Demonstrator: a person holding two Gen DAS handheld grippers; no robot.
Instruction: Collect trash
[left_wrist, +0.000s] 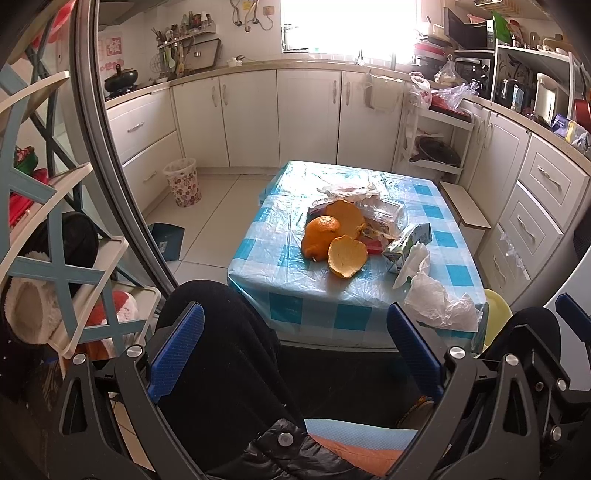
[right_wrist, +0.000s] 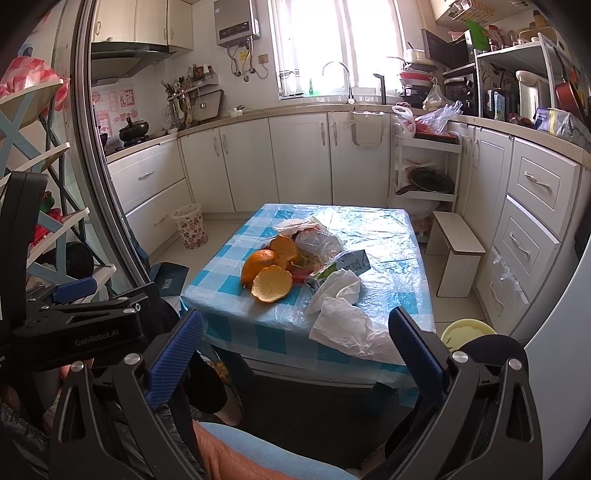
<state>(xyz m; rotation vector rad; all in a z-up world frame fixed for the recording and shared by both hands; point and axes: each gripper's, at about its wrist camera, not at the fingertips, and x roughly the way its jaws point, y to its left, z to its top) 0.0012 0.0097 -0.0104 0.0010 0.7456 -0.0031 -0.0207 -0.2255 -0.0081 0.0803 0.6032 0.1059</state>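
Orange peel (right_wrist: 271, 283) on table (right_wrist: 388, 236), beyond open hand-held gripper (right_wrist: 295, 350)

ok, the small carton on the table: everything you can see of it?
The carton is a small rectangular drink box, pale blue-grey on its long face with green print at one end. It looks like coated paperboard, somewhat crushed. It lies on its side on the checked tablecloth, right of the orange peels. A white tissue overlaps its near end; clear plastic wrappers press against its far side.
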